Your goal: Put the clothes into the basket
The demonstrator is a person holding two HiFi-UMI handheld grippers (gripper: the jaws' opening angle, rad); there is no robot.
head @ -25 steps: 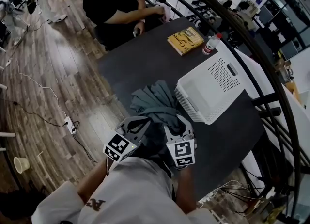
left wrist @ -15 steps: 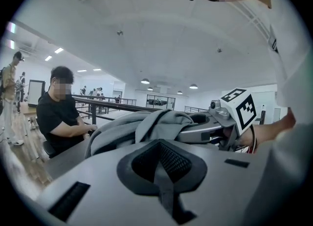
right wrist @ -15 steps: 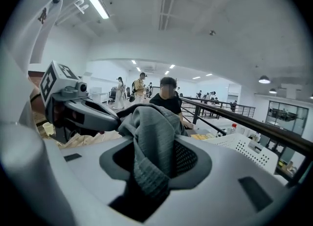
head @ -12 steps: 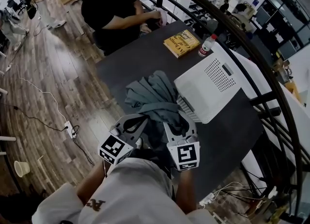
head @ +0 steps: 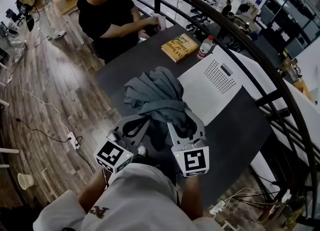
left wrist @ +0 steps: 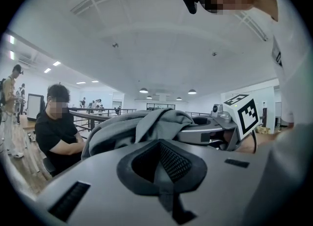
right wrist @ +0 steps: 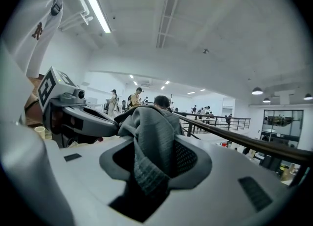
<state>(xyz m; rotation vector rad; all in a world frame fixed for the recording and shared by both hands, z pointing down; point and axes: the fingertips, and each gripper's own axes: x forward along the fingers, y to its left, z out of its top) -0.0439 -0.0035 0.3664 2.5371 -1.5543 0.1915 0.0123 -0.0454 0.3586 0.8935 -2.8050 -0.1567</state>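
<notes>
A grey-green garment (head: 155, 92) hangs bunched in the air above the dark table (head: 125, 67), just left of the white perforated basket (head: 212, 92). My left gripper (head: 142, 123) and right gripper (head: 177, 121) hold it from below, side by side, with their tips buried in the cloth. In the right gripper view the garment (right wrist: 151, 137) runs down between the jaws of the right gripper (right wrist: 156, 164), pinched there. In the left gripper view the garment (left wrist: 142, 129) bunches at the tips of the left gripper (left wrist: 161, 159), whose jaws look shut.
A yellow book (head: 179, 46) and a plastic bottle (head: 204, 48) lie at the table's far end. A person in black (head: 107, 15) sits there. A dark curved railing (head: 280, 75) runs along the right. Cables and a power strip (head: 72, 137) lie on the wood floor at left.
Both grippers have risen together with the garment, which has come up off the table and now hangs higher beside the basket.
</notes>
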